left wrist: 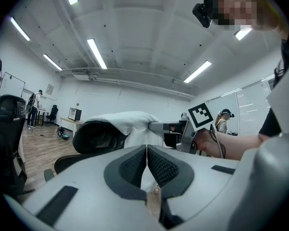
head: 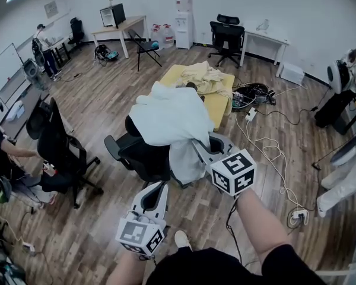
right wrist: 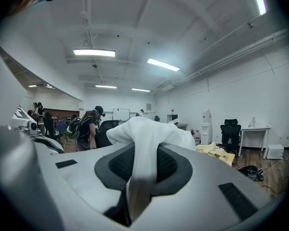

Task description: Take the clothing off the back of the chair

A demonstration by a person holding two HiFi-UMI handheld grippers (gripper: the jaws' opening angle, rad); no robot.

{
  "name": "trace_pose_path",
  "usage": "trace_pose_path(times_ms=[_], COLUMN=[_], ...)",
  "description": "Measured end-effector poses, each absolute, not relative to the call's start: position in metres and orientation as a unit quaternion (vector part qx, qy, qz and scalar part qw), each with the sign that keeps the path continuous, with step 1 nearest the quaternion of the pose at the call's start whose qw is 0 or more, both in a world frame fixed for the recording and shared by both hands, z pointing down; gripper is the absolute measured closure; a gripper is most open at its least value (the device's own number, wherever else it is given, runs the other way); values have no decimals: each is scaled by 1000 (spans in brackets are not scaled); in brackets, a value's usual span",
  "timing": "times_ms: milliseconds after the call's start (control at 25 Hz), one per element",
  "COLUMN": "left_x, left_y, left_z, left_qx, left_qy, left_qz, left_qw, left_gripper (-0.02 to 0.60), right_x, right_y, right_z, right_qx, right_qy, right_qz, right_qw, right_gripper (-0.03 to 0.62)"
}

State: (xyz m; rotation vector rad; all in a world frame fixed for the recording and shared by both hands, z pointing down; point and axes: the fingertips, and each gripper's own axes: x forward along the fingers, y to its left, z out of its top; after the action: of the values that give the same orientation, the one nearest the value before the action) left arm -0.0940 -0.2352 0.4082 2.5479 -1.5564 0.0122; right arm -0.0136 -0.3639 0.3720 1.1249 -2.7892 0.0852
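Closest to me is the left gripper [left wrist: 147, 148], held low in front of the black office chair [head: 139, 156]. Its fingers [left wrist: 130, 166] are pressed together with nothing between them. The right gripper [right wrist: 143, 154] reaches further in, and its fingers [right wrist: 172, 165] are pinching a fold of the white garment [head: 169, 119], which runs up from between the pads in a thick band.

The garment is draped over the top of the chair's backrest. It covers the headrest and hangs down the side nearest me. It looks soft, light and completely limp, so I expect it to sag from whatever point I hold and trail along after. I don't think weight will matter. The risk is that the cloth catches on the headrest or an armrest as it comes away, or that a thin fold slips out of a small pinch.

The right gripper's hold on the hanging side seems deep enough. I'd put the left gripper on the bunched cloth at the crest of the backrest, then lift up and off, not straight back.
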Motion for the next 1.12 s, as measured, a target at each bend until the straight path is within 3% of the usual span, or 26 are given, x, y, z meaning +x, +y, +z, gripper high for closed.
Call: trace_pose_path(times_ms=[480,1120], left_x=[-19,16], left_y=[-132,-43], left_z=[398,406], left_qx=[842,828], left_qy=[-535,-556], left_qz=[-4,12], left_qw=[72,75], left_gripper=[561,561], right_x=[64,106], right_y=[-248,-142], right_z=[358,412], right_qx=[353,317], right_qy=[-934,-943], right_qz=[19,51], right_qw=[52,88], right_gripper=[517,517])
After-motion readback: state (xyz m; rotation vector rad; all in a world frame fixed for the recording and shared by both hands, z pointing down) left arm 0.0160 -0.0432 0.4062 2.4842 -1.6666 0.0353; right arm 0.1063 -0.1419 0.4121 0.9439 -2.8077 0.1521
